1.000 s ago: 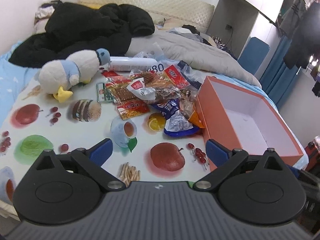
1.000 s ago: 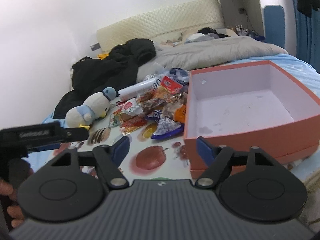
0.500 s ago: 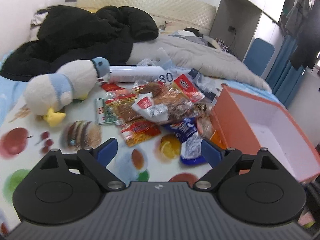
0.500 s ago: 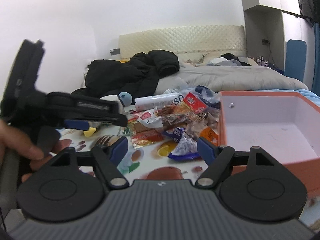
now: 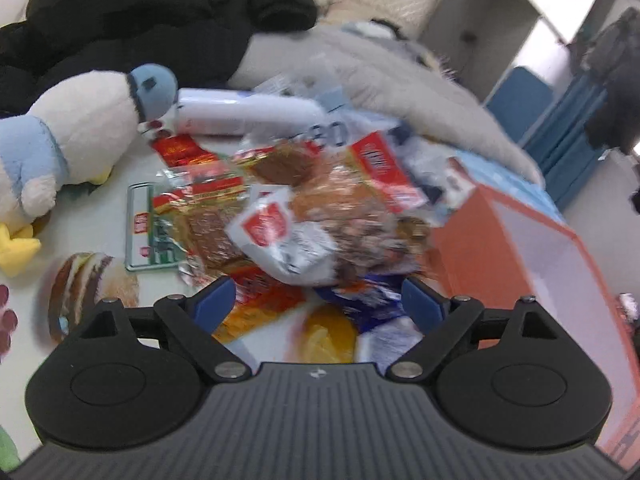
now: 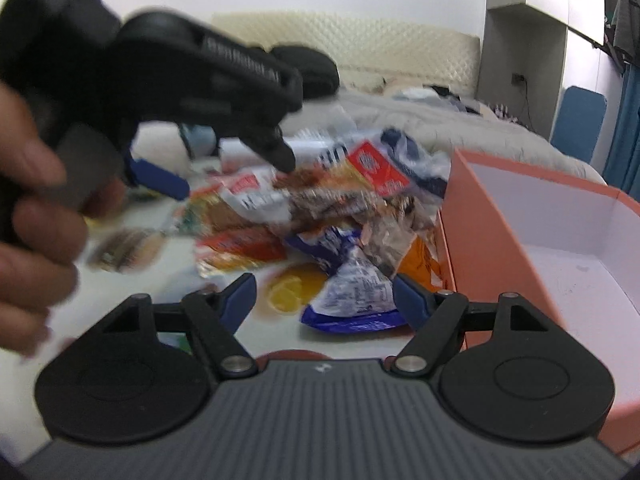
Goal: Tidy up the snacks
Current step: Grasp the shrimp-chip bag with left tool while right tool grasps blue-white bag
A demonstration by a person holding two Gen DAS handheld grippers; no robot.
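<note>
A pile of snack packets (image 5: 304,200) lies on the fruit-print cloth, also in the right wrist view (image 6: 320,208). An open orange box (image 5: 532,248) with a white inside stands right of the pile (image 6: 560,240). My left gripper (image 5: 316,304) is open and empty, close over the near edge of the pile, above a white-and-red packet (image 5: 280,236). It shows from the side in the right wrist view (image 6: 224,168). My right gripper (image 6: 324,296) is open and empty over a blue packet (image 6: 352,296) beside the box.
A white and blue plush duck (image 5: 72,136) lies left of the pile. A white tube (image 5: 248,116) lies behind it. A black coat (image 5: 140,16) and a grey duvet (image 5: 400,80) cover the bed behind.
Both grippers have moved forward and down toward the snack pile. The left gripper has come into the right wrist view at upper left. Both stay open.
</note>
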